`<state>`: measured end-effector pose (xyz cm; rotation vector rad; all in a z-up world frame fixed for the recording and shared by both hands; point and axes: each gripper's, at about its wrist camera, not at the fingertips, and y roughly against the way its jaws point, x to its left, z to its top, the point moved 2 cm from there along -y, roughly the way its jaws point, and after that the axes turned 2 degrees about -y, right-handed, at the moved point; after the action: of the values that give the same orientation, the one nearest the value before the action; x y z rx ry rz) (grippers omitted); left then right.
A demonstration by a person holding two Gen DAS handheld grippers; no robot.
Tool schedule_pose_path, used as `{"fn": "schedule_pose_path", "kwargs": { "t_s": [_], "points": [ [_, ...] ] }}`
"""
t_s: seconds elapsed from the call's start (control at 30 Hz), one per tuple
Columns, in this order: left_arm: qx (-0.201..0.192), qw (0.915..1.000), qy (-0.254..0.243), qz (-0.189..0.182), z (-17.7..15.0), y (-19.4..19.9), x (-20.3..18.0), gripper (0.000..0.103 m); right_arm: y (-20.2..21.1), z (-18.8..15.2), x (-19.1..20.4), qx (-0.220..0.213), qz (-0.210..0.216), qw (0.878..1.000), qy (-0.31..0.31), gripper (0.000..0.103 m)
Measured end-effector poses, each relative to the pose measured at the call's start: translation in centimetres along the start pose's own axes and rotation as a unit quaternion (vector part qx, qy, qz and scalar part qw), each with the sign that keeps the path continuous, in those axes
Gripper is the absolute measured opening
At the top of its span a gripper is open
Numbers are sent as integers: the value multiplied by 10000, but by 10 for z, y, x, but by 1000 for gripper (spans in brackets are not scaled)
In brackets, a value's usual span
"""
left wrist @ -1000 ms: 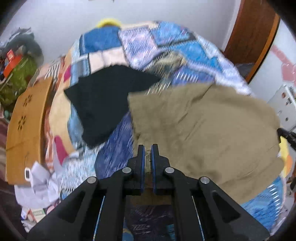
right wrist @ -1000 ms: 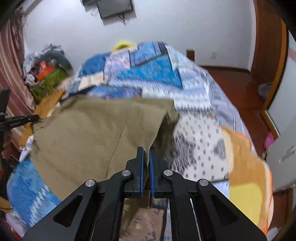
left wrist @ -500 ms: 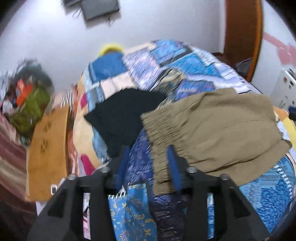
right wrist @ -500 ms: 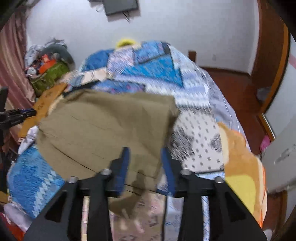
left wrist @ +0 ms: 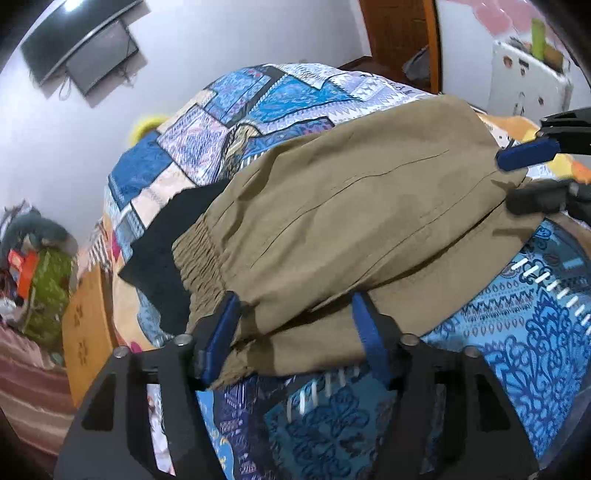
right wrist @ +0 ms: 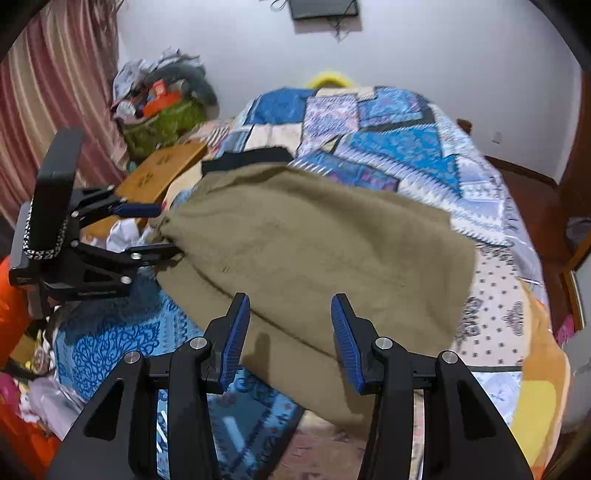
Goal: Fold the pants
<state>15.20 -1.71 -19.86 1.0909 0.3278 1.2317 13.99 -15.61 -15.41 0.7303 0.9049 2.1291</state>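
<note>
The khaki pants (left wrist: 343, 225) lie folded over on the patchwork bedspread (left wrist: 288, 92), elastic waistband to the left. My left gripper (left wrist: 295, 314) is open, its blue pads astride the near waistband corner, holding nothing. In the right wrist view the pants (right wrist: 317, 243) lie across the bed and my right gripper (right wrist: 290, 317) is open over their near edge. Each gripper shows in the other's view: the right one (left wrist: 517, 177) at the pants' far end, the left one (right wrist: 155, 232) at the waistband, both open.
A black garment (left wrist: 166, 251) lies under the waistband side. A wooden lap table (right wrist: 162, 170) sits at the bed's left edge beside a pile of clutter (right wrist: 159, 103). A wall TV (left wrist: 99, 62) hangs behind the bed. A wooden door (left wrist: 399, 33) stands at right.
Both grippers were shut on the pants a second ago; they have opened and let go, and the pants now lie folded on the bed. Both grippers have drawn back a little.
</note>
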Motion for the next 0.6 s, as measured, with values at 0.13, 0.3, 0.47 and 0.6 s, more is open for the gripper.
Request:
{"fn": "schedule_pose_path", "kwargs": {
  "t_s": [0.13, 0.3, 0.47, 0.6],
  "points": [
    [-8, 10000, 41, -43, 11, -4, 3, 65, -19, 2, 11, 245, 9, 9994, 241, 45],
    [-83, 9987, 410, -304, 24, 1, 21, 65, -36, 11, 22, 327, -89, 9980, 537, 45],
    [-102, 9968, 614, -499, 30, 3, 29, 65, -48, 17, 31, 226, -249, 9948, 966, 45],
    [-70, 9958, 640, -645, 26, 4, 24, 65, -51, 22, 29, 106, -282, 9949, 965, 16]
  ]
}}
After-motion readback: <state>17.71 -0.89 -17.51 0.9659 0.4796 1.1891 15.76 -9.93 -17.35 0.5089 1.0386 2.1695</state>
